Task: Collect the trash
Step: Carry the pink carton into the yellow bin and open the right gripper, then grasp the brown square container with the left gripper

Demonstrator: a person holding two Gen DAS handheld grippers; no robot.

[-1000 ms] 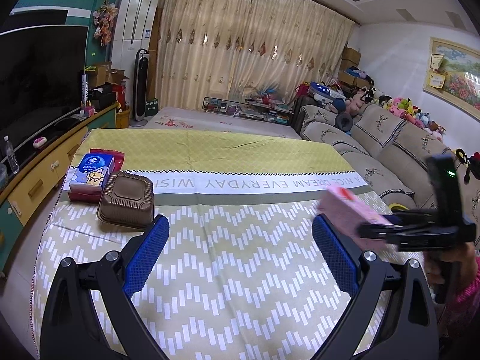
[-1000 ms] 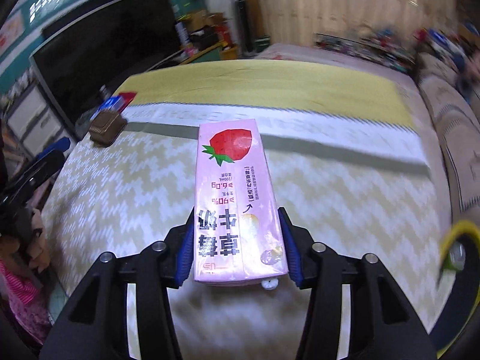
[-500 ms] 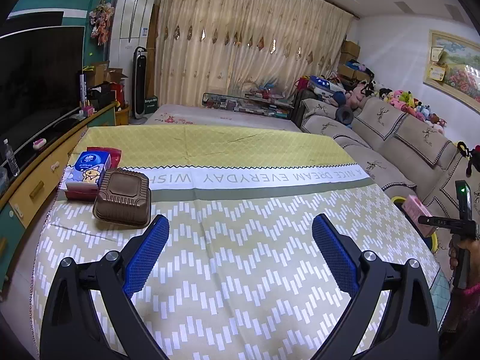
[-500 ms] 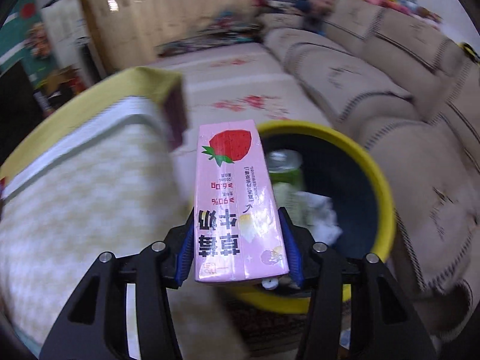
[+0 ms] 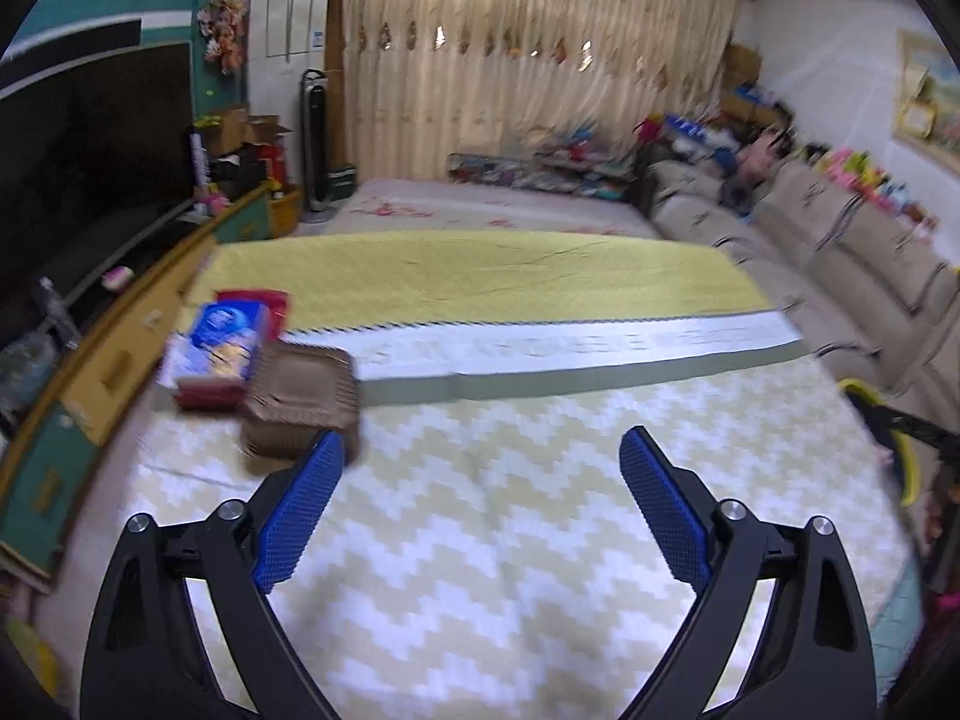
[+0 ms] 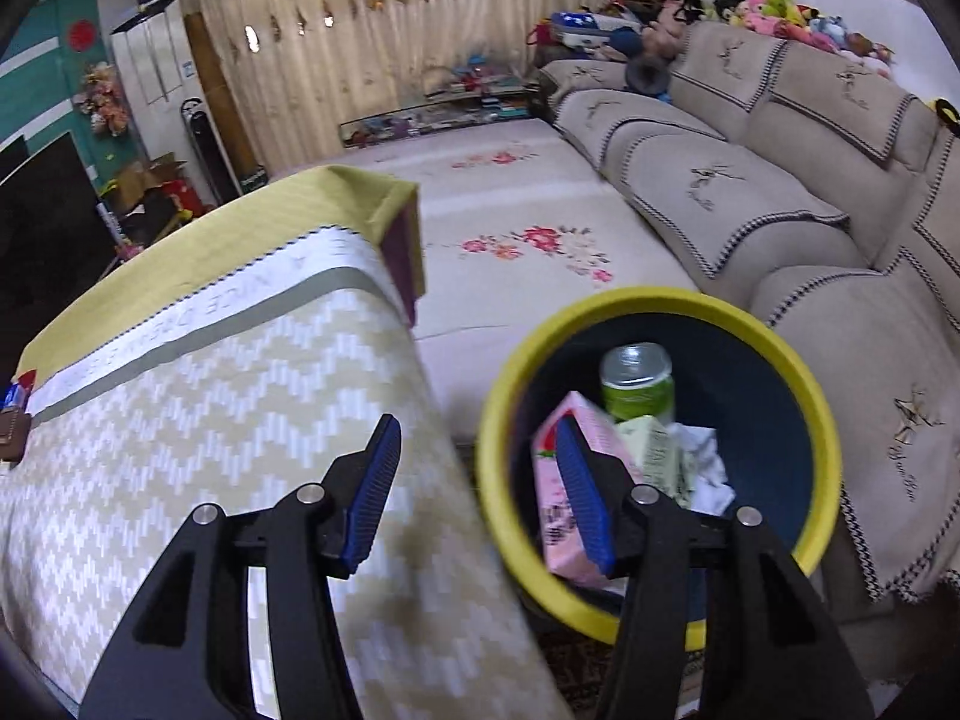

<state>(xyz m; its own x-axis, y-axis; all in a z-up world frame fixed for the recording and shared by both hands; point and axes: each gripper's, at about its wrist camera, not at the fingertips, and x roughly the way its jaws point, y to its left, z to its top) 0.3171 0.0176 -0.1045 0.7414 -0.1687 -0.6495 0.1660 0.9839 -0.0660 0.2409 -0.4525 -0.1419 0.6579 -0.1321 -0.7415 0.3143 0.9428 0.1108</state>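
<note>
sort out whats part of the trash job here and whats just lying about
Job: pink milk carton, green can, crumpled tissue, all in the yellow-rimmed bin; right gripper, open and empty.

Lying about: brown box, tissue pack, sofa, left gripper.

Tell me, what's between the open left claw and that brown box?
Nothing but bare zigzag tablecloth between the left gripper and the brown box, per the left wrist view.

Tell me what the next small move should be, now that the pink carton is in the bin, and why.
Probably bring the right gripper back over the table. Its fingers are apart and empty, and the pink milk carton already lies inside the yellow-rimmed bin beside a green can. The brown box still sits on the table, near the open left gripper.
</note>
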